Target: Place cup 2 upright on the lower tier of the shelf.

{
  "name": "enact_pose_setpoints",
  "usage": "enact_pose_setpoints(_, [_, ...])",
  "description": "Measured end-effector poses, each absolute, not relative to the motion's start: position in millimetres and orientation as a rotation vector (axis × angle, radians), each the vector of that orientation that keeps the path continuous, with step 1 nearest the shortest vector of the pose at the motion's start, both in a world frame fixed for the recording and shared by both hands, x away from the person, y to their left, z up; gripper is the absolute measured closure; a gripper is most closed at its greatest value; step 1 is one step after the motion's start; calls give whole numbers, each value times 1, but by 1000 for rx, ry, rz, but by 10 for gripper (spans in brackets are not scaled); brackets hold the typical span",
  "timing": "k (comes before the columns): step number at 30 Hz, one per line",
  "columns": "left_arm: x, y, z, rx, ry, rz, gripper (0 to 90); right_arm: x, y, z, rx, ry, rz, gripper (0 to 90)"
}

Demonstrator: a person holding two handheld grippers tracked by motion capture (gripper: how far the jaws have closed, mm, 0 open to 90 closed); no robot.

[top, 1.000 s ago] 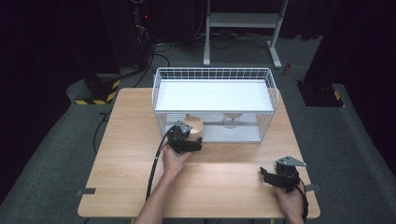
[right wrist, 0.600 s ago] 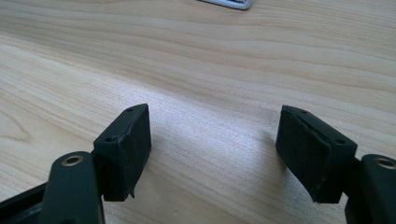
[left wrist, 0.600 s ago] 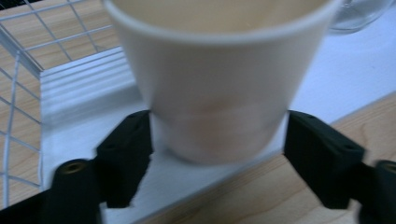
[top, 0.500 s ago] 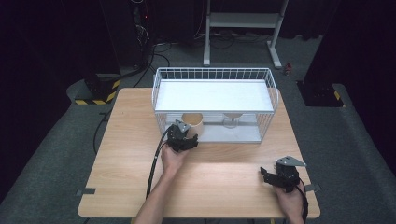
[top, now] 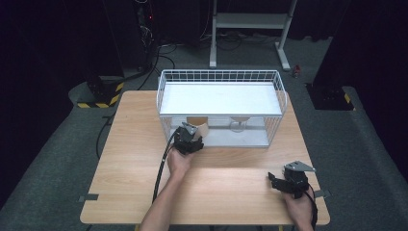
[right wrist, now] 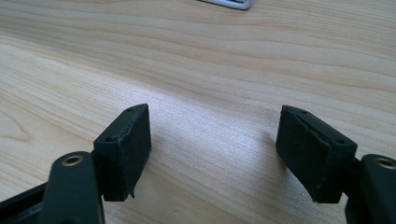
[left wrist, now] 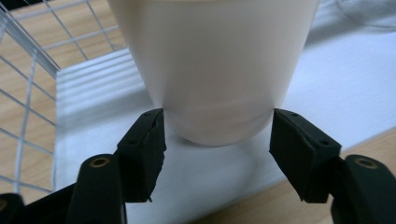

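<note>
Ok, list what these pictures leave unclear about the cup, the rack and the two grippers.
- Cup: rim and contents cut off by the left gripper view's top edge.
- Left gripper: jaws flank the cup's base; whether they touch it cannot be told.
- Stemmed object under the wire rack's white shelf: too small in the high view to identify.
- Right gripper: open over bare table.

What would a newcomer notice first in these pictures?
First, the white wire basket at the far middle of the wooden table. Next, the left gripper at the basket's open front, its open jaws on either side of a cup that stands on the white lower shelf; the left jaw looks to be at its wall. The right gripper rests open near the table's near right corner.
</note>
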State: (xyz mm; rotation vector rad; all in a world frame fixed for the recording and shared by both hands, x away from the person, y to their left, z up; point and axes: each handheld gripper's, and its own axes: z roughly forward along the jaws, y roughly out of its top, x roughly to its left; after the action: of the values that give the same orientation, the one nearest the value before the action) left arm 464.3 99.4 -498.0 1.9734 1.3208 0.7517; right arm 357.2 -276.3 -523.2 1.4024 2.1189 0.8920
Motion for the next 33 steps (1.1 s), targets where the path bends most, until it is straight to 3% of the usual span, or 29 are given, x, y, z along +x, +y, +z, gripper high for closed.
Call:
enact_pose_setpoints(14, [477,102,-499,1996,1363,707,569,357,-276,-523,1404,2118,892,264])
enact_pose_setpoints(25, [479,102,-499,1987,1375,661,590,357,-276,-523,1403,2118,892,264])
enact_pose_setpoints(33, [470,107,-493,1952,1349,644,516,357,-276,-523,1405,2117,892,264])
